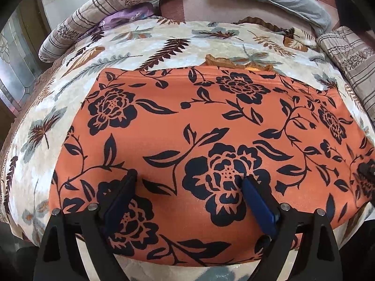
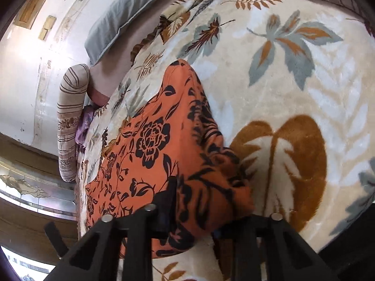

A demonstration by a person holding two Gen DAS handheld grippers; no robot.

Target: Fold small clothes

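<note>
Orange floral garment point(image 1: 187, 140) spread flat on leaf-print blanket point(image 1: 164, 37), filling centre of left wrist view. Left gripper point(image 1: 187, 182) angled steeply down, jaws spread wide, tips over fabric, nothing clamped. Right gripper point(image 2: 199, 201) angled down at lower centre of its view, clenched on bunched garment edge.

Black, angular, hollowed-out frames with round silver screws behind the fingers point(image 1: 257, 201); blue pads on the left gripper point(image 1: 188, 185), dark pads on the right gripper point(image 2: 199, 201).
</note>
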